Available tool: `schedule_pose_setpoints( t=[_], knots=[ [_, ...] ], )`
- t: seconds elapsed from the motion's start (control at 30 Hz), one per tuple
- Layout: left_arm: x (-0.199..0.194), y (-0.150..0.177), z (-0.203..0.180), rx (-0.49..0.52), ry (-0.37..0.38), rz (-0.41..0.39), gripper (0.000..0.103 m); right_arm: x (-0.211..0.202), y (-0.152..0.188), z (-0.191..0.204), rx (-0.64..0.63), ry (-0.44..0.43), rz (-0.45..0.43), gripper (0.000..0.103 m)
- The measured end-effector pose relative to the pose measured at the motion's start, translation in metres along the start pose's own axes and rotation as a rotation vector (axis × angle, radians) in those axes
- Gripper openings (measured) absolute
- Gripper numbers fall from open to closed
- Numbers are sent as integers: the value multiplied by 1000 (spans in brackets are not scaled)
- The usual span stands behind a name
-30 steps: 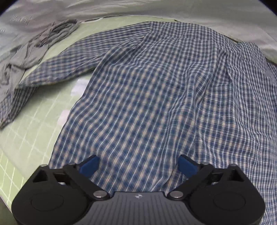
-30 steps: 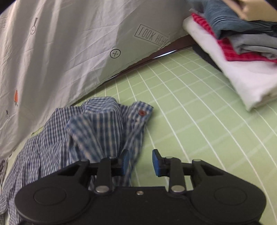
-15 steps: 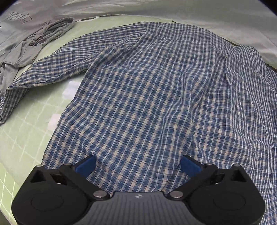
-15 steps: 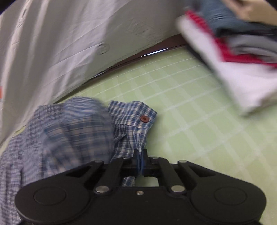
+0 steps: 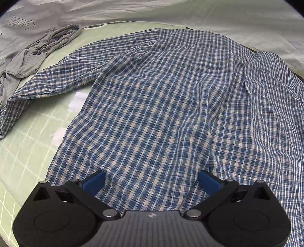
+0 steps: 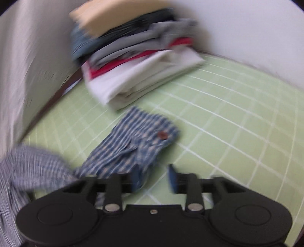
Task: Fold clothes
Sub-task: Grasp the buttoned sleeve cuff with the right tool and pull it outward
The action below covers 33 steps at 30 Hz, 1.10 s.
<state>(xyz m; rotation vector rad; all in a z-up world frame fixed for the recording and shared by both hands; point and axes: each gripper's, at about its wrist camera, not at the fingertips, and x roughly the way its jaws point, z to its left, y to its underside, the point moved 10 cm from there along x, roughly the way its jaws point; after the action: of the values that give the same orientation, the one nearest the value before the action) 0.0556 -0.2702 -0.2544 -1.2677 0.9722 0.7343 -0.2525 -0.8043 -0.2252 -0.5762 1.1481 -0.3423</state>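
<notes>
Plaid shirt [image 5: 161, 114]: spread back-up on the green mat [image 5: 28, 152], ready for folding. Left gripper [image 5: 152, 182]: jaws wide apart over its hem. Right gripper [image 6: 153, 177]: jaws just opened, cuff [image 6: 150, 136] released flat, sleeve laid outward toward the folded stack [image 6: 136, 62].

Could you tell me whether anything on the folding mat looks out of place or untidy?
Yes: a crumpled grey garment lies bunched at the mat's far-left edge, partly on the white sheet. The plaid shirt is still wrinkled, one sleeve sprawling sideways.
</notes>
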Motion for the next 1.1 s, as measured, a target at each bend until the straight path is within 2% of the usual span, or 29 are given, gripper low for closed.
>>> schedule_pose_setpoints(
  t=[0.1,0.17,0.23,0.3,0.33,0.37,0.47,0.57,0.67,0.73,0.8,0.87,0.9,0.93,1.0,1.03,1.07,1.1],
  knots=[
    [0,0,-1,-6,-2,-1,103,6,-12,-2,35,-15,-23,53],
    [0,0,-1,-17,-7,4,103,14,-22,-1,28,-7,-36,67],
    [0,1,-1,-30,-13,6,103,23,-32,0,29,-1,-41,69],
    [0,1,0,-43,-19,5,103,30,-37,-2,42,-7,-32,58],
    [0,2,0,-48,-21,4,103,33,-39,-1,50,-19,-23,36],
    [0,2,0,-52,-23,2,103,34,-41,0,51,-35,-18,26],
    [-1,3,-1,-58,-27,-1,103,21,-57,8,31,-106,-67,22],
    [-2,4,-1,-60,-28,0,103,-19,-90,8,43,-148,-218,21],
    [-2,5,-1,-62,-28,-3,103,-72,-119,-1,69,-159,-391,21],
    [-1,5,0,-64,-29,-6,103,-87,-119,-11,66,-124,-432,21],
    [-1,5,0,-65,-29,-8,103,-76,-104,-24,13,-12,-388,25],
    [-1,4,1,-65,-29,-8,103,-53,-79,-41,-33,133,-281,45],
    [-1,4,0,-64,-28,-7,103,-44,-67,-49,-20,170,-232,46],
    [-1,4,0,-63,-28,-7,103,-37,-56,-56,-4,199,-188,47],
    [0,4,0,-62,-28,-8,103,-34,-46,-56,14,208,-163,60],
    [0,4,0,-62,-28,-6,103,-33,-43,-54,12,212,-159,76],
    [0,4,0,-62,-28,-4,103,-33,-42,-49,2,212,-156,86],
    [0,4,-1,-62,-27,0,103,-32,-45,-40,-34,203,-159,88]
  ],
)
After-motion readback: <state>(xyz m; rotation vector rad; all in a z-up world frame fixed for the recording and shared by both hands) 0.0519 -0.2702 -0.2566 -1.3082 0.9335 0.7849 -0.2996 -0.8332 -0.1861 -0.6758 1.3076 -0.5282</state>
